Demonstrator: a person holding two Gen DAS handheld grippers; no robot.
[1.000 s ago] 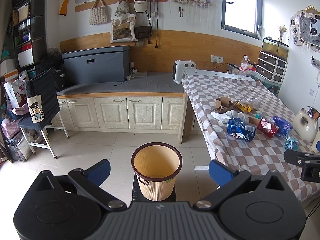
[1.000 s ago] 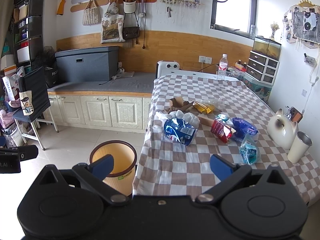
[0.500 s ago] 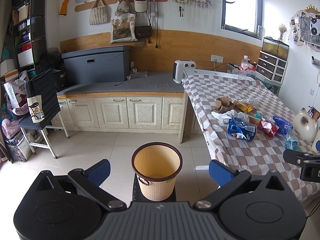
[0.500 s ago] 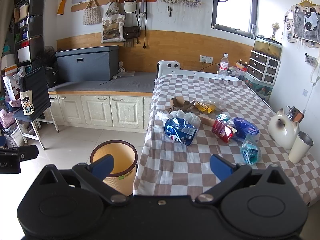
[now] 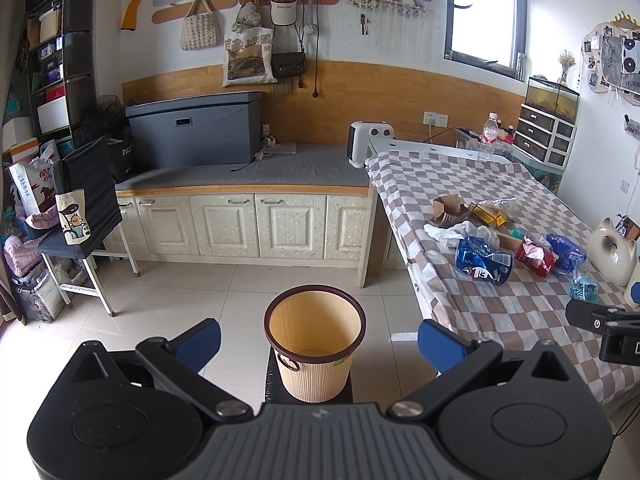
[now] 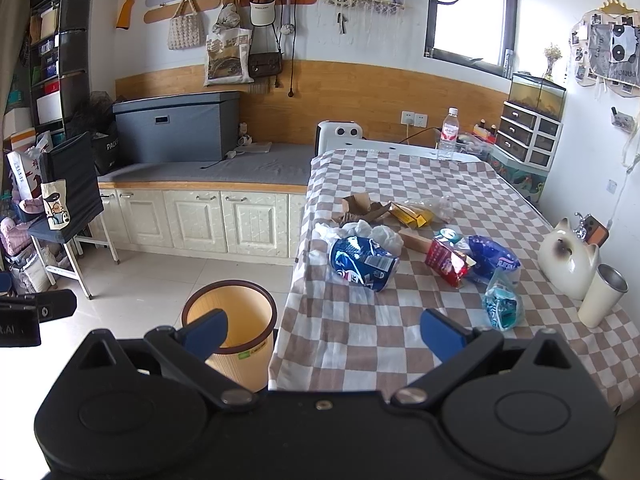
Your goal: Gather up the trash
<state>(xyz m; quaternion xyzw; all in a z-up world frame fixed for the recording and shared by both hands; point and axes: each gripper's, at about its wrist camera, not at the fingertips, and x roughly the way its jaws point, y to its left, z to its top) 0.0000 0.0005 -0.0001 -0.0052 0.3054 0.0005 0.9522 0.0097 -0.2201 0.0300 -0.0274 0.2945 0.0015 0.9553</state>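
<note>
A: What do the two grippers hold at this moment?

B: Nothing. The left gripper (image 5: pixel 318 340) has its jaws spread wide with nothing between them, and it hangs above the floor, facing the trash bin (image 5: pixel 315 350). The right gripper (image 6: pixel 324 330) is also spread wide and holds nothing; it hangs over the near edge of the surface (image 6: pixel 360 344) with the checkered cloth.

A: Where is the bin?

B: It stands on the tiled floor on a dark mat, just beside the left side of the surface. It is beige with a brown rim. I see almost nothing inside it.

A: And the trash?

B: All of it lies on the checkered cloth, in one loose group. Nearest to the left edge is a crumpled blue bag (image 6: pixel 363 264), lying on its side, and it touches a white crumpled plastic (image 6: pixel 384 236) behind it. Farther back are torn brown cardboard pieces (image 6: pixel 360 206) and a yellow wrapper (image 6: pixel 412 214). To the right are a red packet (image 6: pixel 446 262), a dark blue packet (image 6: pixel 494 258) and a small teal bag (image 6: pixel 502 306), near one another.

A: Anything else on the surface?

B: A white cat-shaped figure (image 6: pixel 568 258) and a cream tumbler (image 6: pixel 600 300) stand just beside each other at the right edge.
</note>
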